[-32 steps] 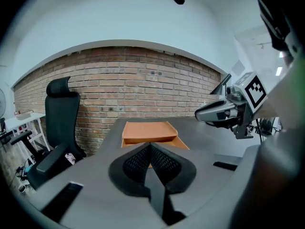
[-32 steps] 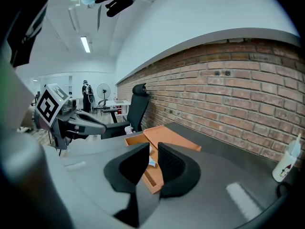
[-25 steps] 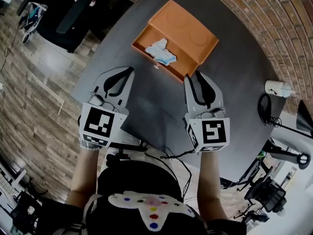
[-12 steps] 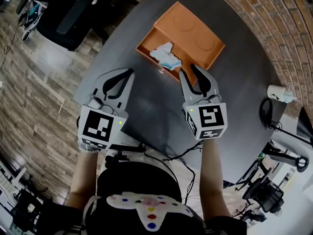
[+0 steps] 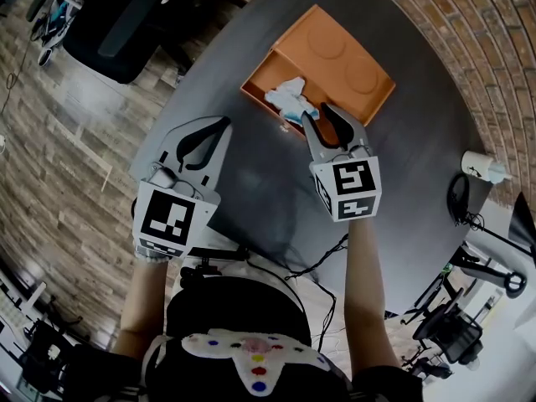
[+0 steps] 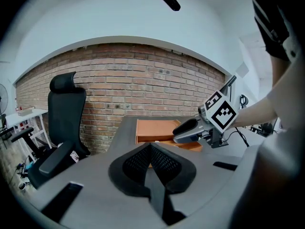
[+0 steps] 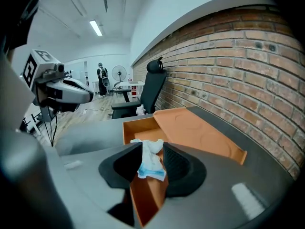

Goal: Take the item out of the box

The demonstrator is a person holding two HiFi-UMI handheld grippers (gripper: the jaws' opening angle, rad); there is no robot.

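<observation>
Crumpled cloth (image 7: 151,160) in orange box (image 5: 352,57): likely soft, light, limp; best pinched at bunched middle. Right tongs (image 5: 323,122) just spread wide, cloth framed between, untouched; left tongs (image 6: 151,147) closed, empty.

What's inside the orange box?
A crumpled white and blue item lies in the open part of the orange box. The rest of the inside sits under the flat orange cover, so it cannot be seen.
</observation>
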